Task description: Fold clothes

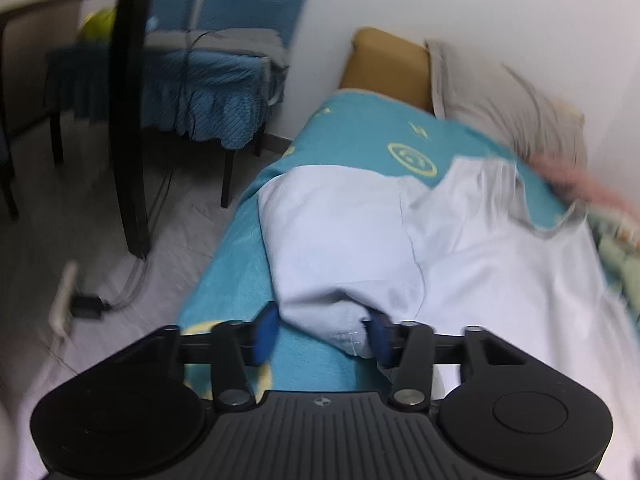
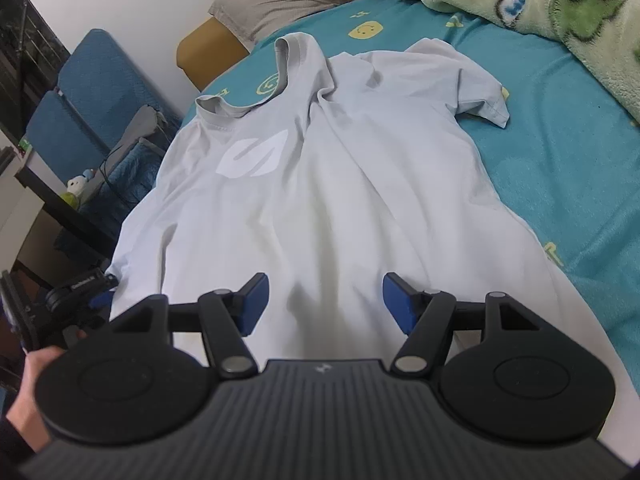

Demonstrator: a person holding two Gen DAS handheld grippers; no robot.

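Step in hand, as I read it: first fold of the pale grey-white short-sleeved T-shirt [image 2: 320,184], starting w/ the sleeve on your left. Shirt lies front up on the teal bedsheet w/ yellow smiley prints [image 2: 560,184], collar away from you, hem toward you, white logo on chest.

L gripper [image 1: 320,336]: blue pads partway closed w/ the sleeve cuff bunched between them. One pad touches the cloth; the other shows a gap, so you're not clamped yet. View is blurred.

R gripper [image 2: 324,304]: jaws apart, nothing between, hovering over the lower body of the shirt near the hem.

Next move, my judgement: finish the pinch on the cuff, check that both layers are caught, then carry the sleeve inward across the chest. R should take the hem on the same side so the edge folds straight.

Materials: thin soft knit, wrinkles fanning from the collar, stitched cuff hem. Sheet is smooth. Fuzzy green fleece blanket [image 2: 540,4] and grey pillow [image 2: 280,0] sit beyond the shirt.
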